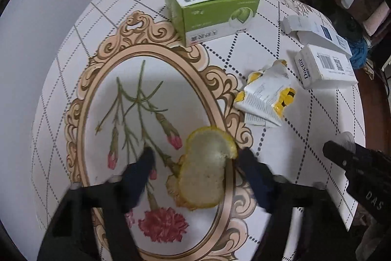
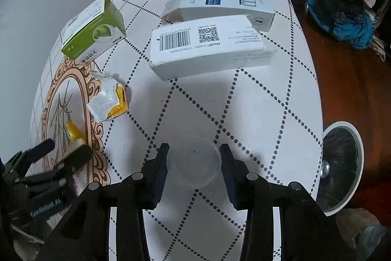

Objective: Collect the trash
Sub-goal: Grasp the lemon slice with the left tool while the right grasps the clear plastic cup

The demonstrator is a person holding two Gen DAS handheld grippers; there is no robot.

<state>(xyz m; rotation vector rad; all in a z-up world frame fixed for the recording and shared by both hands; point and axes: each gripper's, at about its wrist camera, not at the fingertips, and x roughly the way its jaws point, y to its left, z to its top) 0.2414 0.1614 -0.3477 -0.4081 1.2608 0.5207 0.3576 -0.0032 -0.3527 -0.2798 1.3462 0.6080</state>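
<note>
1. Peel (image 1: 205, 168), yellow citrus rind, lies on the tablecloth (image 1: 305, 114) between the left gripper (image 1: 198, 158) fingers; long axis runs 12-to-6. Right pad touches its rim, left pad apart: not pinched yet.
2. Right gripper (image 2: 193, 163) clamps a clear plastic lid (image 2: 194, 166).
3. Bin (image 2: 342, 163) sits at 3 o'clock past the table edge; path open.
4. Wrapper (image 1: 266, 94) and boxes (image 1: 210, 9) lie at 1 to 2 o'clock.

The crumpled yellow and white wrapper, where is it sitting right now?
The wrapper lies on the table right of the printed oval frame in the left wrist view, between the green box and the peel.
</note>
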